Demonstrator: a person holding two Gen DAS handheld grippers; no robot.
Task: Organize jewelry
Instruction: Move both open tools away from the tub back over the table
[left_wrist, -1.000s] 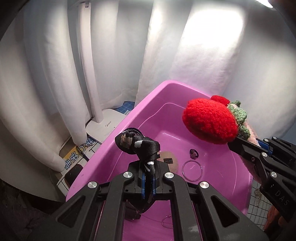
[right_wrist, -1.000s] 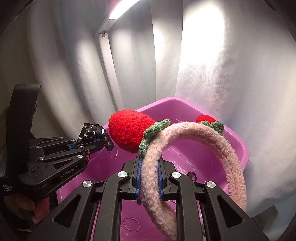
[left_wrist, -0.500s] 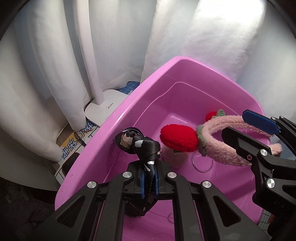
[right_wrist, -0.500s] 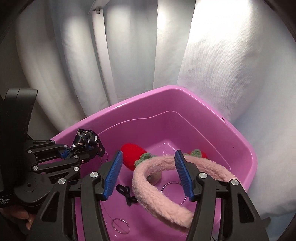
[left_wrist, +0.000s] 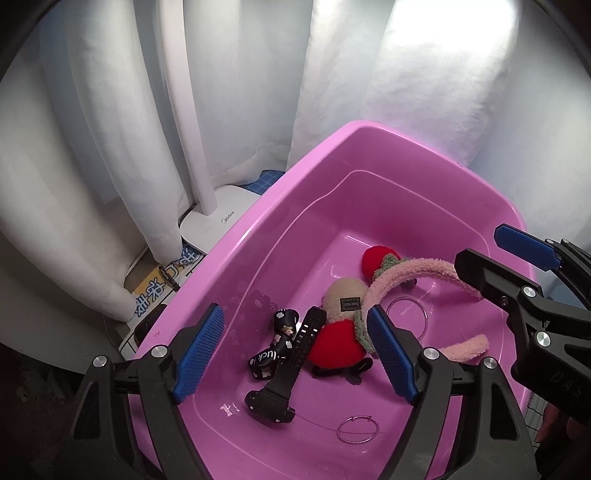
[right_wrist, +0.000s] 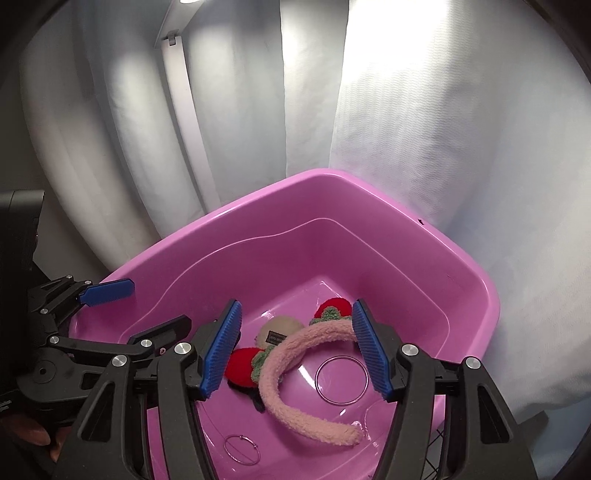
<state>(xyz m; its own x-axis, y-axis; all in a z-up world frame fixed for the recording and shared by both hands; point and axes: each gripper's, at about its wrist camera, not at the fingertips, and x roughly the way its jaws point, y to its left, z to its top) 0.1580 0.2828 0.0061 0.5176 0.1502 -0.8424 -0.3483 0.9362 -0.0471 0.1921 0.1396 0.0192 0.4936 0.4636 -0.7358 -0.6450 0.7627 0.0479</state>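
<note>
A pink plastic tub (left_wrist: 402, 147) (right_wrist: 369, 192) holds the jewelry. A fuzzy pink headband (left_wrist: 417, 269) (right_wrist: 295, 373) with red strawberry pompoms (left_wrist: 334, 350) lies inside. A black watch (left_wrist: 291, 365) and a black printed ribbon bow (left_wrist: 275, 347) lie beside it. Thin silver bangles (left_wrist: 356, 430) (right_wrist: 341, 380) rest on the tub floor. My left gripper (left_wrist: 295, 354) is open and empty above the tub's near left. My right gripper (right_wrist: 295, 350) is open and empty above the headband; it also shows in the left wrist view (left_wrist: 524, 269).
White curtains hang behind the tub. A white lamp base (left_wrist: 218, 221) with its pole (right_wrist: 184, 107) stands at the back left. Printed boxes (left_wrist: 155, 291) lie by the tub's left side. A round beige pad (left_wrist: 345, 297) lies in the tub.
The left gripper opened and dropped the black bow and watch into the tub. The right gripper, open half a second ago, has let the headband settle on the tub floor.
</note>
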